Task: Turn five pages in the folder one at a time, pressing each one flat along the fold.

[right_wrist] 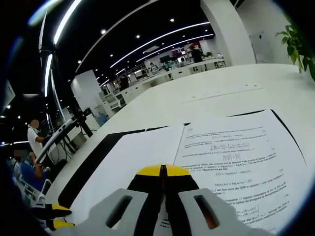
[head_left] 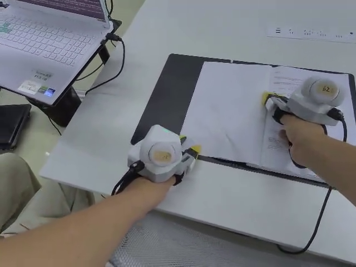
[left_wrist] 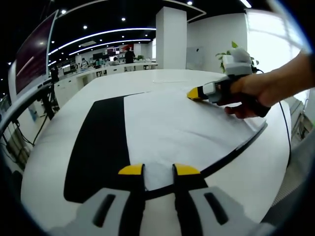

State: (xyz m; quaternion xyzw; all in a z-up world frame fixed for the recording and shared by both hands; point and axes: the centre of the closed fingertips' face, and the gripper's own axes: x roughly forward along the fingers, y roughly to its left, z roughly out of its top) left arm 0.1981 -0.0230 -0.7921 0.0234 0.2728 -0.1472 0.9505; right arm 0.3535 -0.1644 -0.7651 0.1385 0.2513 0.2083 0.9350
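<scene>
**Pressing a turned page flat along the fold**

Nearest us, at six o'clock in the head view, the left gripper (head_left: 192, 151) rests at the near edge of the turned page (head_left: 228, 111). Its jaws are a narrow gap apart with white paper showing between them; we cannot tell whether they pinch it. This blank page lies in the open folder (head_left: 167, 94), whose black cover shows at the page's nine o'clock. Farther off, at two o'clock, the right gripper (head_left: 267, 99) has its jaws closed together on nothing, tips down at the fold where the blank page meets the printed page (head_left: 281, 83). The folder lies flat on the white table (head_left: 222, 28).

We judge the step goes best if the left gripper pins the near edge while the right draws its closed tips along the fold toward six o'clock. The pressure should be light and even, so the paper neither creases nor slides.
</scene>
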